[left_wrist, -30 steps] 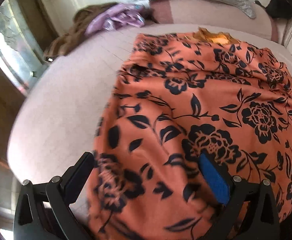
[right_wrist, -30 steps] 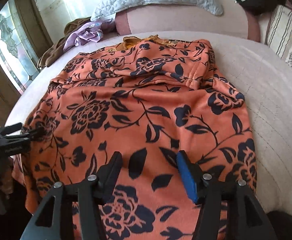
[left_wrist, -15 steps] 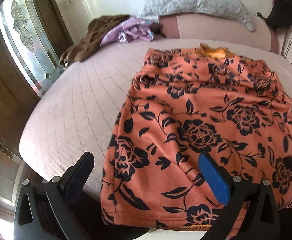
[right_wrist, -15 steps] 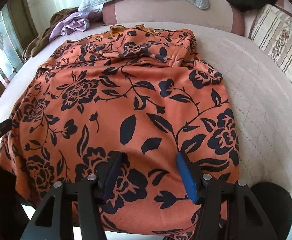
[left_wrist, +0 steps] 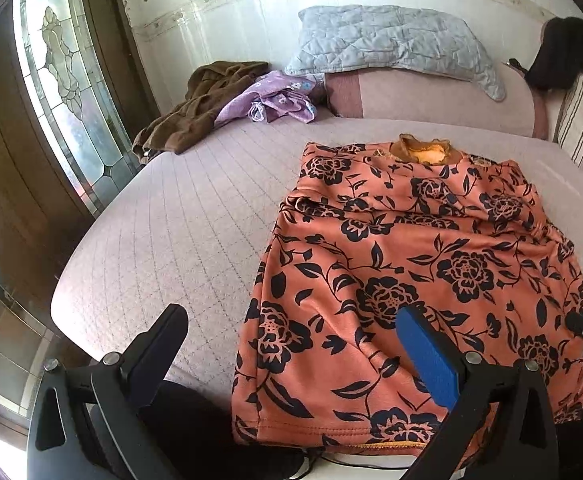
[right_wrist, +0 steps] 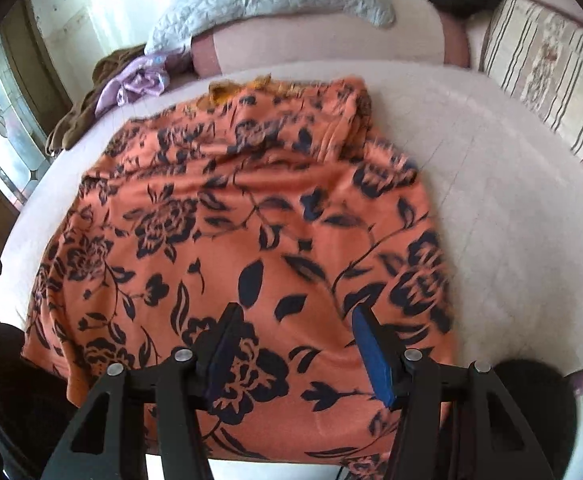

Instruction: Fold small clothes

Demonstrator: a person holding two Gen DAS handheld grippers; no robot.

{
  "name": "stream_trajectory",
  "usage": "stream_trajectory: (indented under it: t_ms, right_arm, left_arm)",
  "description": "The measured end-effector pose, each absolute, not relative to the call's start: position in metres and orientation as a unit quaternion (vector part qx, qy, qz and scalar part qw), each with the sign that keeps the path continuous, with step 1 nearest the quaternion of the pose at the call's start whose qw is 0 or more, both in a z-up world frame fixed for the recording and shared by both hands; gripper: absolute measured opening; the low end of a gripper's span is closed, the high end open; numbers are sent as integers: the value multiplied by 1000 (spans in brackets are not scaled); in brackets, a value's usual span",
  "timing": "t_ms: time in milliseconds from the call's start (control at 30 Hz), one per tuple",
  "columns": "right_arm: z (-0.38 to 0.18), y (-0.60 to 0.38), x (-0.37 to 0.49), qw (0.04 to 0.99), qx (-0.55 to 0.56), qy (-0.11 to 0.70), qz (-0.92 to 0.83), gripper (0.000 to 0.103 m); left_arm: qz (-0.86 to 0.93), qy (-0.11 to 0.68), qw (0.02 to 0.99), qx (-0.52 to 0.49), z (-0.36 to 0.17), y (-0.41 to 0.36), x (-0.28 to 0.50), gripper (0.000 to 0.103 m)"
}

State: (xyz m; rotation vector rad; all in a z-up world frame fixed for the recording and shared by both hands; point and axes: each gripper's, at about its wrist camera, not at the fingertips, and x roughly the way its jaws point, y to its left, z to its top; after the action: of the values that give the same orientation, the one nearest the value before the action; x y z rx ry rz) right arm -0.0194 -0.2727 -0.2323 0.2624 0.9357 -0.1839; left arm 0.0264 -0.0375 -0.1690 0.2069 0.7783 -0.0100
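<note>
2 tools (left_wrist: 291, 340) (right_wrist: 291, 328), jaws apart and empty, above orange floral garment (left_wrist: 431, 260) on bed (left_wrist: 171, 240).

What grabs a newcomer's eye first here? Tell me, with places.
The orange garment with dark navy flowers, spread flat across the pale quilted bed, dominates both views. Behind it, a crumpled brown cloth and a lilac floral cloth lie near the grey quilted pillow.

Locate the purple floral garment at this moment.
The purple floral garment lies bunched at the far left of the bed in both views, against the brown garment and just below the grey quilted pillow.
</note>
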Motion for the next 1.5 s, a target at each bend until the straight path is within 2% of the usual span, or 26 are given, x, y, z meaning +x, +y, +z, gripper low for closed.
stream_trajectory:
  t_ms: [167,367,733,833,933,1000,1067,1133,1167,1200,1233,1300,1333,1367,1433,1500]
  right_arm:
    - [-216,-283,-22,887,106,435,-112,61]
    - [-218,-307,-23,875,145,443,-133,61]
    - [-232,-341,-26,840,220,466,-170,61]
    - [-246,-356,-24,816,275,478,-174,67]
    - [-265,-361,-20,789,304,503,-179,68]
    - [-274,-358,-18,782,305,513,-181,70]
    - [-272,-353,-16,789,290,511,-178,70]
    - [-269,-352,-17,798,296,500,-160,62]
    - [-267,-351,-17,801,296,497,-152,43]
    - [-264,-351,-17,805,285,500,-144,29]
    - [-263,-351,-17,807,278,501,-144,28]
    - [-260,-355,-20,809,285,494,-143,27]
    - [-260,-361,-21,806,297,492,-141,27]
    - [-261,-364,-21,802,308,492,-139,28]
    - [-265,-369,-22,790,324,503,-136,29]
    - [-268,-366,-21,786,315,516,-128,37]
  left_arm:
    - [-13,388,917,97,-173,-38,27,103]
    - [-16,405,908,105,-188,-36,31,103]
    - [48,529,847,8,-238,40,71,103]
    - [57,539,840,-15,-244,56,72,103]
    - [41,536,843,-10,-243,52,69,102]
    - [22,532,846,-6,-245,45,69,84]
    - [5,549,836,-3,-251,40,75,35]
    - [-13,557,830,-17,-256,38,80,26]
    - [-13,554,832,-15,-254,36,80,22]
    - [-19,552,833,-12,-253,34,80,19]
    - [-23,553,833,-10,-252,33,80,18]
    - [-29,554,832,-13,-250,31,81,18]
    - [-32,557,830,-20,-249,32,82,26]
    - [-36,564,824,-29,-250,33,83,45]
    - [-41,574,817,-48,-252,36,85,68]
    - [-47,568,820,-55,-251,36,85,68]
